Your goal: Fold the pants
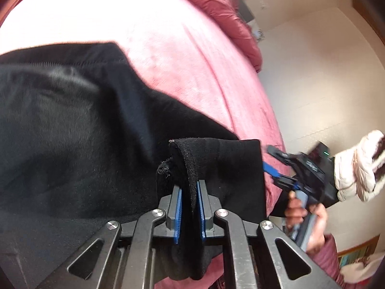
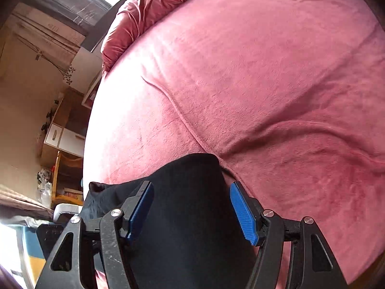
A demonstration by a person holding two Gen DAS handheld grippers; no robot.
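Black pants (image 1: 72, 125) lie spread on a pink bed cover (image 1: 192, 67). My left gripper (image 1: 189, 192) is shut on a folded edge of the pants at the near side of the bed, lifting it slightly. My right gripper (image 2: 191, 190) is open, its blue pads (image 2: 243, 213) on either side of a black end of the pants (image 2: 190, 192) that lies between the fingers. The right gripper also shows in the left wrist view (image 1: 270, 160), held by a hand just right of the pants' edge.
The pink bed cover (image 2: 264, 72) fills most of the right wrist view, with creases and a bunched duvet (image 2: 149, 7) at the far end. A wooden shelf unit (image 2: 62, 134) stands beside the bed. Pale floor (image 1: 324, 84) lies right of the bed.
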